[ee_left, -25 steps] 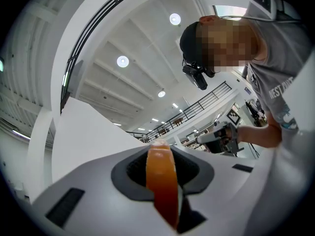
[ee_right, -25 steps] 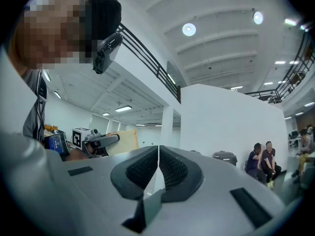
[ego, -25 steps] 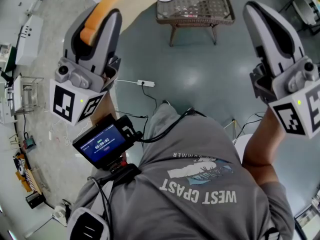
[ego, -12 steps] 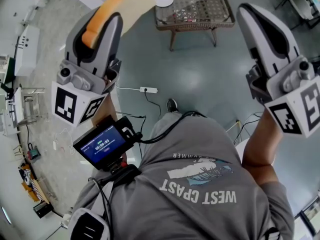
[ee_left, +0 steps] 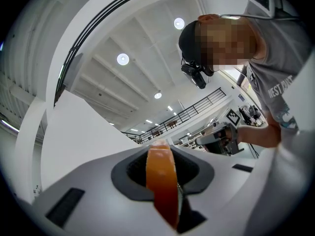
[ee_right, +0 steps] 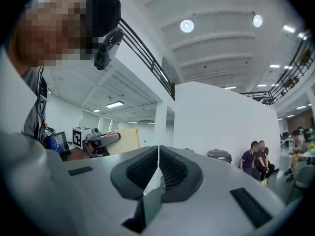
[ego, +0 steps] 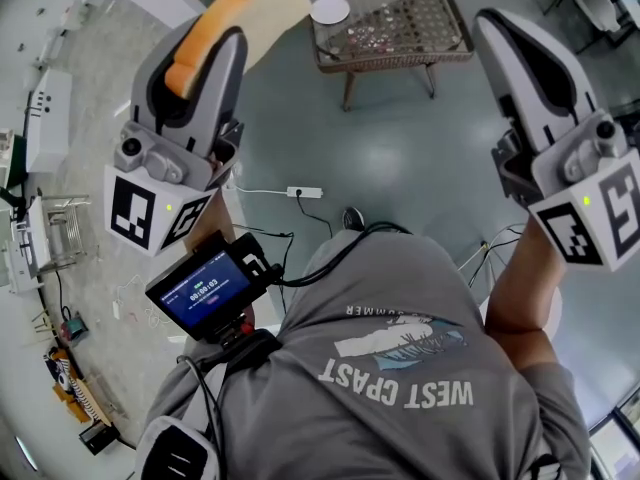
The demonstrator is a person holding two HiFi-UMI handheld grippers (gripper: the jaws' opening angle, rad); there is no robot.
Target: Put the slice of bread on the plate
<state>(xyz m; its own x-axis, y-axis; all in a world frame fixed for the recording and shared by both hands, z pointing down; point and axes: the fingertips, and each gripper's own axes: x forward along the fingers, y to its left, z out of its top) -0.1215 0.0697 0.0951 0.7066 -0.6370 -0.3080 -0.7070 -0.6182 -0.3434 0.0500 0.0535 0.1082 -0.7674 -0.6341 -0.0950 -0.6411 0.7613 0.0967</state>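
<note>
**Carrying stage.** The left gripper (ego: 222, 36) pinches the slice of bread (ego: 258, 0) by one crusted edge, its jaws narrow and pressing on it. The right gripper (ego: 492, 20) is closed on nothing. The slice has a pale face and an orange-brown crust. It projects beyond the jaws, held in the air and not yet on the white plate (ego: 330, 10), which stands on the wicker table (ego: 425, 23). Recommended handling is a steady pinch, with the slice levelled low over the plate before the jaws open.

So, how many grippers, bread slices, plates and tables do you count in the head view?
grippers: 2, the left gripper and the right gripper
slice of bread: 1
plate: 1
table: 1
total: 5
</note>
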